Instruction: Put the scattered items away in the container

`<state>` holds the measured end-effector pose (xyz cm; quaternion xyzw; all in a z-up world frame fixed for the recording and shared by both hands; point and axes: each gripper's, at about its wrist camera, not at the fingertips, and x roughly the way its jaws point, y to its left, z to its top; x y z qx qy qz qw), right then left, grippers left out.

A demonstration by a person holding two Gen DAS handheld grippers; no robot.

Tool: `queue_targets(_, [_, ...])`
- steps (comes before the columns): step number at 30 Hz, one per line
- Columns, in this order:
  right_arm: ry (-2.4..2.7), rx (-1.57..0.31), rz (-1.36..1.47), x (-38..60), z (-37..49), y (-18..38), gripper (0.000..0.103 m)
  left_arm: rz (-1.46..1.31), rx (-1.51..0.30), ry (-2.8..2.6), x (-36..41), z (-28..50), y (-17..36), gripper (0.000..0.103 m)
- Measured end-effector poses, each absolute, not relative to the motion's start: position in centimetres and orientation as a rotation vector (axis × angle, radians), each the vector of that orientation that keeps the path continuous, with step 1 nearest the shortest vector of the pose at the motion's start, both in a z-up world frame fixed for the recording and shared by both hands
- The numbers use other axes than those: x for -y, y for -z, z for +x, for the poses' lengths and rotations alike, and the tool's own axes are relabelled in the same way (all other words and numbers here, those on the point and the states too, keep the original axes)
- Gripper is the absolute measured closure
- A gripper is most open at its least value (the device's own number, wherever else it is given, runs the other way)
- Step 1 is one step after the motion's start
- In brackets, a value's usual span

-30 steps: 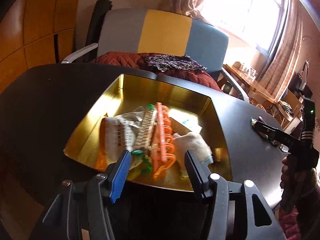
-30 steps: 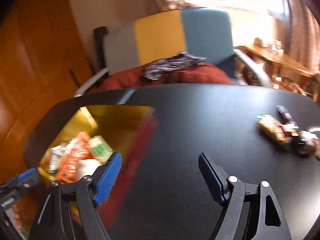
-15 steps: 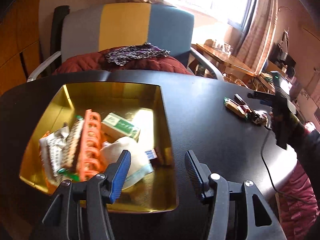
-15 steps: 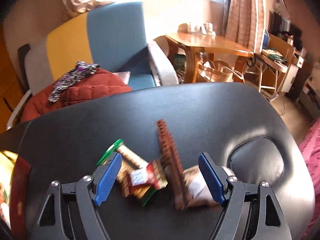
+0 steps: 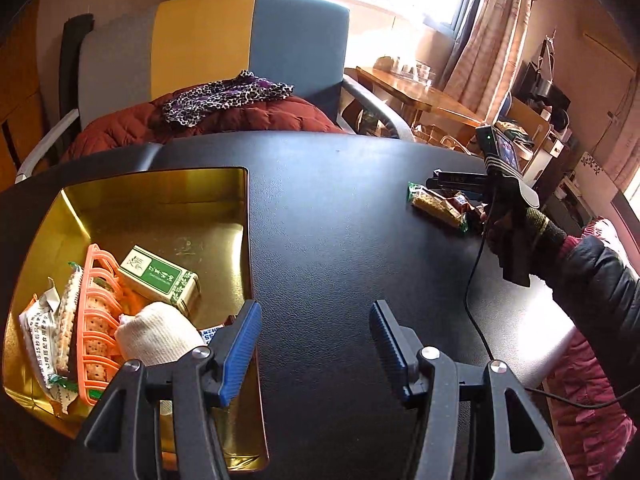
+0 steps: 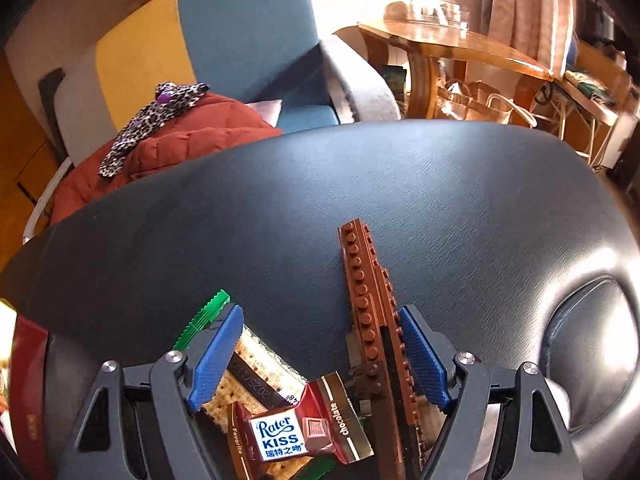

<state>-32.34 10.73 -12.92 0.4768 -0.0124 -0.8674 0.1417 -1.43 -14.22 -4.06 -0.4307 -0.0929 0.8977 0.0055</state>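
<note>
A sunlit room with a blue, yellow and grey armchair point(image 5: 224, 48) lies behind the black table point(image 5: 340, 248). In the left wrist view the gold container point(image 5: 160, 200) sits at the table's left end, already holding an orange rack point(image 5: 94, 320), a green-and-white box point(image 5: 160, 278), a white cloth bundle point(image 5: 158, 336) and cracker packets. The left gripper point(image 5: 314, 344) hangs just beside the container's right wall with its tongs apart and nothing between them, probably waiting clear of the opening. Well apart, at the far right, the right gripper point(image 5: 456, 180) is lowered over the remaining pile.

In the right wrist view, that pile fills the foreground on the same table. The right gripper's point(image 6: 320, 356) tongs stand wide apart, straddling the items so that a close would likely catch one. The brown brick strip point(image 6: 368, 300), long, narrow and studded, runs away from the camera with its near part just inside the right pad point(image 6: 420, 356). A cracker packet point(image 6: 256, 364) with green crimped ends lies under the left pad point(image 6: 216, 356), and a brown chocolate wrapper point(image 6: 296, 428) rests on top, between them.
</note>
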Motion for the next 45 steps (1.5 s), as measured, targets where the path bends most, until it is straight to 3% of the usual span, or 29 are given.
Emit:
queue_targets(7, [2.389, 0.026, 1.397, -9.7, -28.1, 13.1, 0.024, -1.325, 0.312, -2.804, 13.9, 0.1, 3.8, 0.046])
queue_targets(12, [2.417, -0.190, 1.356, -8.8, -23.5, 11.4, 0.026, -1.304, 0.318, -2.785, 13.5, 1.1, 3.7, 0.046])
queue_targets(17, [2.481, -0.031, 1.124, -10.2, -20.0, 6.7, 0.024, -1.300, 0.303, -2.778, 13.0, 1.8, 3.7, 0.046])
queue_targets(19, [2.376, -0.083, 1.117, -8.6, -19.4, 6.4, 0.026, -1.296, 0.302, -2.783, 13.0, 2.0, 3.7, 0.046])
queue_targets(22, [2.308, -0.204, 1.183, -6.2, -20.1, 7.8, 0.026, -1.295, 0.306, -2.794, 13.1, 2.6, 3.5, 0.046])
queue_targets(26, [2.267, -0.229, 1.336, -5.1, -22.5, 10.7, 0.026, -1.301, 0.298, -2.811, 13.3, 3.2, 3.5, 0.045])
queue_targets(31, [2.166, -0.175, 1.419, -5.0, -21.7, 12.2, 0.024, -1.298, 0.312, -2.815, 13.6, 3.2, 3.5, 0.045])
queue_targets(39, [1.902, -0.061, 1.347, -5.9, -12.6, 13.2, 0.026, -1.304, 0.270, -2.769, 11.8, 1.2, 3.7, 0.045])
queue_targets(45, [2.081, 0.188, 1.320, -11.9, -7.9, 13.7, 0.026, -1.308, 0.180, -2.701, 8.8, -2.0, 3.9, 0.045])
